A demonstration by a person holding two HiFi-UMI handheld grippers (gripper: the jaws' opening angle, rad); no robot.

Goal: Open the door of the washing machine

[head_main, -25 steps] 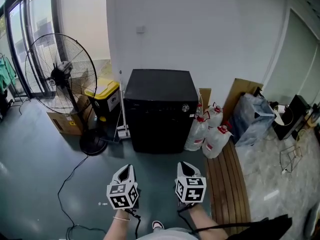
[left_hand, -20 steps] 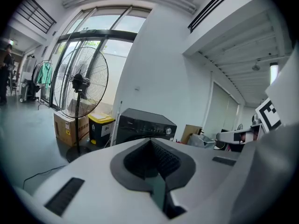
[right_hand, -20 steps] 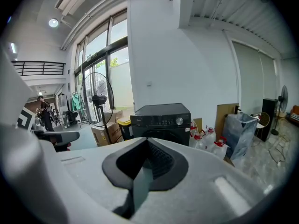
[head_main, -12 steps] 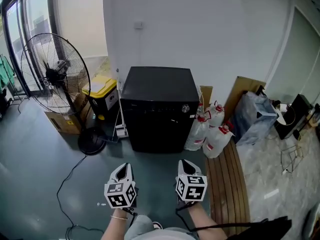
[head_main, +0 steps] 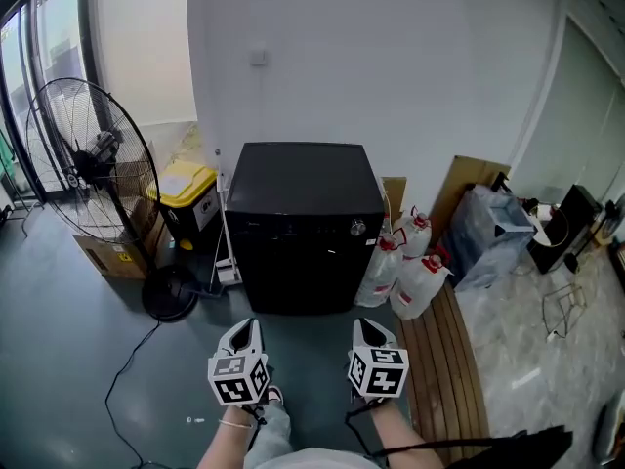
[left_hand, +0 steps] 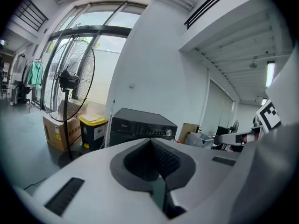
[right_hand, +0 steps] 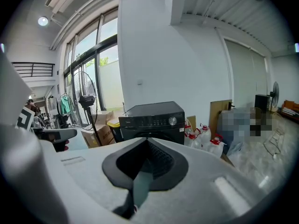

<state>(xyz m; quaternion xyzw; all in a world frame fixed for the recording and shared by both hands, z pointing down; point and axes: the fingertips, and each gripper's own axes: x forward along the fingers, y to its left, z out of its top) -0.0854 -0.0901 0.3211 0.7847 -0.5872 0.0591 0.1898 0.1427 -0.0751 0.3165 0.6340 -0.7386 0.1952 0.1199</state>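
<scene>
The black front-loading washing machine [head_main: 303, 228] stands against the white wall, with a silver knob [head_main: 358, 228] at the right of its control strip. Its door face is dark and I cannot make out the door's edge. Both grippers are held side by side in front of it, a stretch of floor away and touching nothing. The left gripper [head_main: 244, 329] is shut and empty; in its own view the left gripper [left_hand: 150, 143] points at the machine [left_hand: 140, 127]. The right gripper [head_main: 365, 326] is shut and empty too, and the right gripper [right_hand: 148, 142] faces the machine [right_hand: 154, 120] ahead.
A big standing fan [head_main: 88, 164] is at the left, with a cardboard box [head_main: 112, 252] and a yellow-lidded bin [head_main: 186, 193] behind it. White jugs with red caps [head_main: 405, 267] crowd the machine's right side. A wooden slatted board [head_main: 439, 360] lies at the right. A cable [head_main: 127, 369] runs over the floor.
The person has stepped toward the machine: it sits a little nearer and more central, and the fan has slid left. Both grippers stay shut, side by side.
</scene>
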